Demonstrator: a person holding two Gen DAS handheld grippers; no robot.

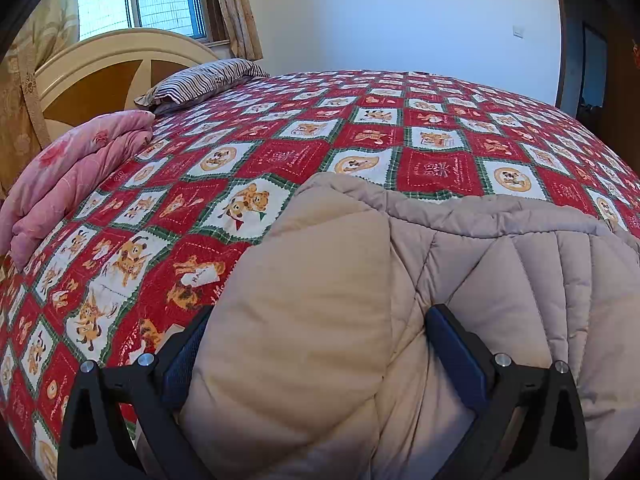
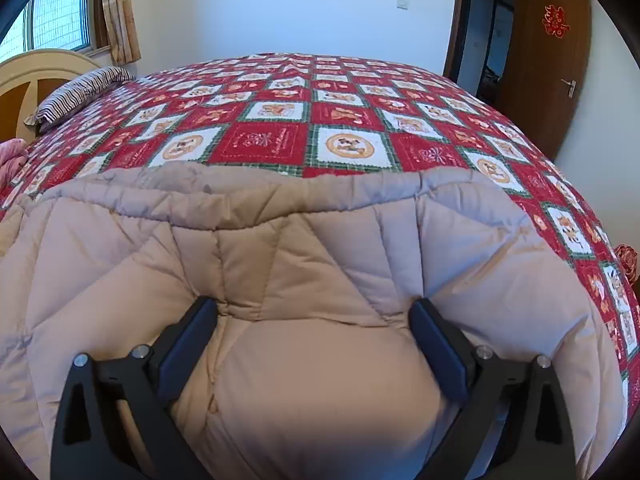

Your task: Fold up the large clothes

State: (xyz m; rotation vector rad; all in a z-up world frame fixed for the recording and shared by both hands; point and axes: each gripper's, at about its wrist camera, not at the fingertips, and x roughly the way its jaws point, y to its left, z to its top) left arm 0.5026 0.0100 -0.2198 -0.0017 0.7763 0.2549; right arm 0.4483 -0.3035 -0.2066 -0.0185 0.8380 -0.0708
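We have the left gripper (image 1: 316, 320) and right gripper (image 2: 314, 312) both spread wide, puffy fabric bulging between the pads; grip unclear. Beige quilted coat (image 2: 320, 248) lies at the near bed edge, long axis left-right, ribbed hem facing far, on the red patchwork bedspread (image 2: 272, 140).

Puffy matt quilted coat (image 2: 320, 272); printed cotton bedspread (image 1: 320, 136); glossy wooden headboard (image 1: 100, 68).

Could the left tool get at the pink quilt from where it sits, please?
Probably not yet: the left tool is full of beige coat, and the pink quilt lies well off across bare bedspread.
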